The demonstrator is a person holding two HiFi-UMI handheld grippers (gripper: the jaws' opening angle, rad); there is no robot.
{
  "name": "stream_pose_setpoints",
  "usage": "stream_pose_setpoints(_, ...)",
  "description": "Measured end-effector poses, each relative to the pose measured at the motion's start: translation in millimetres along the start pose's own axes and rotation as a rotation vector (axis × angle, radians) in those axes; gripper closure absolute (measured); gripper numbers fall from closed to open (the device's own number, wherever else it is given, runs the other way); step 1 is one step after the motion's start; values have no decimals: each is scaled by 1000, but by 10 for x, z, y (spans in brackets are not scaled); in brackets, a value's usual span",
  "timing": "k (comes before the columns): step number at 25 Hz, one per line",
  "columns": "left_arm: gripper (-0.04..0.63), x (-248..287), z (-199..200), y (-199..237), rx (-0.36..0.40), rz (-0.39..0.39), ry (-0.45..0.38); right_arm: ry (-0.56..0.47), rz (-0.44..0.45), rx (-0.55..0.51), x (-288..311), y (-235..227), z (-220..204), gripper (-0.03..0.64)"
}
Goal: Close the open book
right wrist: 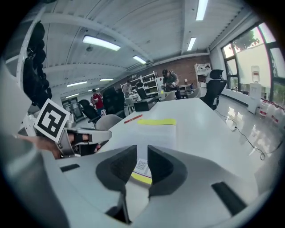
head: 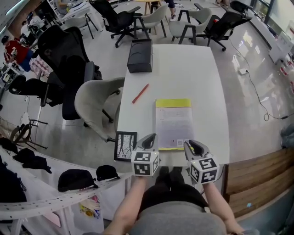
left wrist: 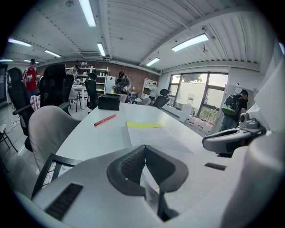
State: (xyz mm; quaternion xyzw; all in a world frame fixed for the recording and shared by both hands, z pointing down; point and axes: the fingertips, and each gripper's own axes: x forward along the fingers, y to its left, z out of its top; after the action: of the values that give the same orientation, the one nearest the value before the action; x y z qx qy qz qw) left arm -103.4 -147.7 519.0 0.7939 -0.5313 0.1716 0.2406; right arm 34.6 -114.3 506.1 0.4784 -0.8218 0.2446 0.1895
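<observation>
Where it lies flat, book [head: 173, 123] shut, white cover, yellow-banded ends

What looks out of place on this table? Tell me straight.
Nothing is spilled or damaged. The book lies flat and square on the table. Only the red pen lies askew, and the black-framed picture sits at the near left corner, seemingly overhanging the edge.

Open-plan office or lab workroom. Long white table [head: 183, 69] with black swivel chairs [head: 59, 46] around it. Strip lights [left wrist: 89, 13] on a ribbed ceiling, big windows [left wrist: 200, 95] on one side, brick wall [left wrist: 136, 78] at the back. Shelving [right wrist: 149, 80] and cluttered benches beyond; people [left wrist: 121, 82] stand there. Glossy pale floor [head: 257, 55] with a loose cable [head: 259, 98].
</observation>
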Motion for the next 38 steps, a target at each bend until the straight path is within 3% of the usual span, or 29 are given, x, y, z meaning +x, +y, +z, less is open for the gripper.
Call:
stream_pose_setpoints(11, 589, 30, 163, -100, 30, -30, -27, -161, -66, 115, -275, -278, 468, 594)
stream_pose_setpoints(25, 589, 52, 303, -195, 39, -43, -55, -252, -101, 122, -449, -453, 646, 614)
stream_pose_setpoints(38, 589, 67, 355, -175, 52, -29, -65, -269, -130, 83, -444, -548, 689, 615)
